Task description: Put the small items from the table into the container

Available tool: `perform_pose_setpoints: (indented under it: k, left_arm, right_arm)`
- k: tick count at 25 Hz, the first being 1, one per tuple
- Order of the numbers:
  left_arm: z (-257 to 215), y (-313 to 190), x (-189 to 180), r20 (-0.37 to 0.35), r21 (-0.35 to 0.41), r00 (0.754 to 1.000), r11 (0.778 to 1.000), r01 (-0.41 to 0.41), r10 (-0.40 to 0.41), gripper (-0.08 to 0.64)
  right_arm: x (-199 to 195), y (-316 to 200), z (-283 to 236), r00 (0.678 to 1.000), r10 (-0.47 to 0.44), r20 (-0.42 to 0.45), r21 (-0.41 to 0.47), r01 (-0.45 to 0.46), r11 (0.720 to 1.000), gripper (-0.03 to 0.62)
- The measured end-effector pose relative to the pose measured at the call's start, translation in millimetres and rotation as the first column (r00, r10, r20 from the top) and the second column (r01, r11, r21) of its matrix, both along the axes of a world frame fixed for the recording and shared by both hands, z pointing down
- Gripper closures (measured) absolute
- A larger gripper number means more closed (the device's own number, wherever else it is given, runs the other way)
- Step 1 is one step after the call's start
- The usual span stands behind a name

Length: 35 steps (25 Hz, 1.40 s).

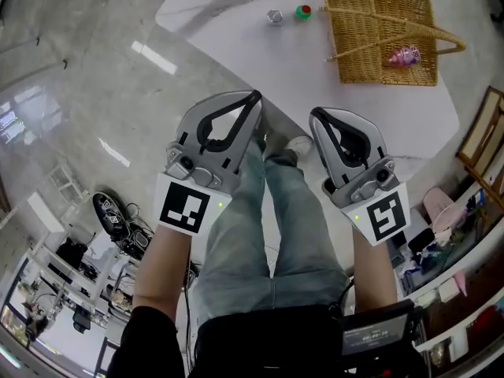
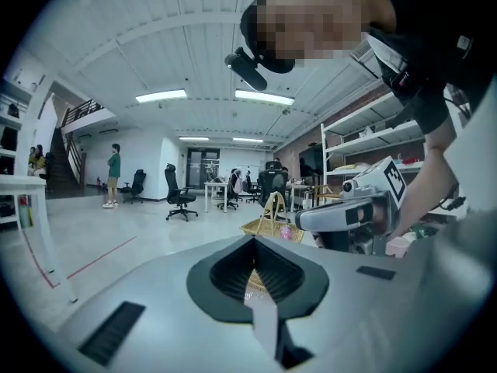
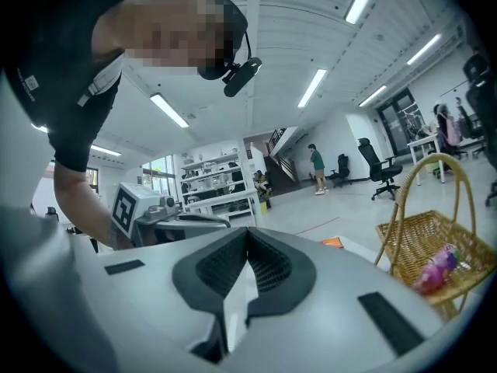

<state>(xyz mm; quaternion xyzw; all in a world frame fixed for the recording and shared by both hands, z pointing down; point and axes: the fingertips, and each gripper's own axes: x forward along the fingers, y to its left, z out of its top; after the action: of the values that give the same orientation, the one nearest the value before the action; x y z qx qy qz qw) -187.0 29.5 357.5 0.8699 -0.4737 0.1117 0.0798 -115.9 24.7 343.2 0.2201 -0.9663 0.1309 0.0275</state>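
A wicker basket [image 1: 364, 28] with a hoop handle stands at the far right of the white marble table [image 1: 315, 81]. A pink item [image 1: 403, 56] lies inside it. On the tabletop left of the basket sit a small silver faceted item [image 1: 274, 16] and a green and red item [image 1: 303, 11]. My left gripper [image 1: 253, 97] and right gripper [image 1: 315, 115] hover side by side over the person's legs, short of the table's near edge. Both are shut, with nothing between the jaws. The right gripper view shows the basket [image 3: 458, 243] and the pink item [image 3: 436, 269] at right.
Glossy grey floor lies left of the table. A black bag [image 1: 112, 215] and white racks stand at the lower left. Cluttered shelves [image 1: 461, 242] and a wooden frame [image 1: 484, 132] line the right side. Office chairs and people stand far off in the gripper views.
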Motion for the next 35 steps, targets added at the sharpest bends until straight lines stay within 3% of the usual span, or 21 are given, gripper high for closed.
perform_pose_setpoints:
  k: [5, 13, 26, 35]
  left_arm:
    - [1, -1, -1, -0.053, -0.006, 0.999, 1.0, -0.011, 0.011, 0.555]
    - [17, -13, -14, -0.059, -0.032, 0.998, 0.999, -0.013, 0.011, 0.555]
    - [59, -33, -20, 0.046, -0.114, 0.997, 0.992, -0.06, 0.066, 0.551]
    - [97, -68, -27, 0.094, -0.171, 0.99, 0.982, -0.085, 0.102, 0.488]
  right_arm:
    - [-1, 2, 5, 1.0, 0.009, -0.01, -0.014, -0.009, 1.0, 0.583]
    - [-12, -6, 22, 0.999, 0.031, -0.026, -0.044, -0.032, 0.999, 0.583]
    - [-7, -16, 32, 0.993, 0.108, -0.043, -0.076, -0.111, 0.991, 0.583]
    - [-3, -30, 43, 0.978, 0.198, -0.066, -0.103, -0.204, 0.974, 0.583]
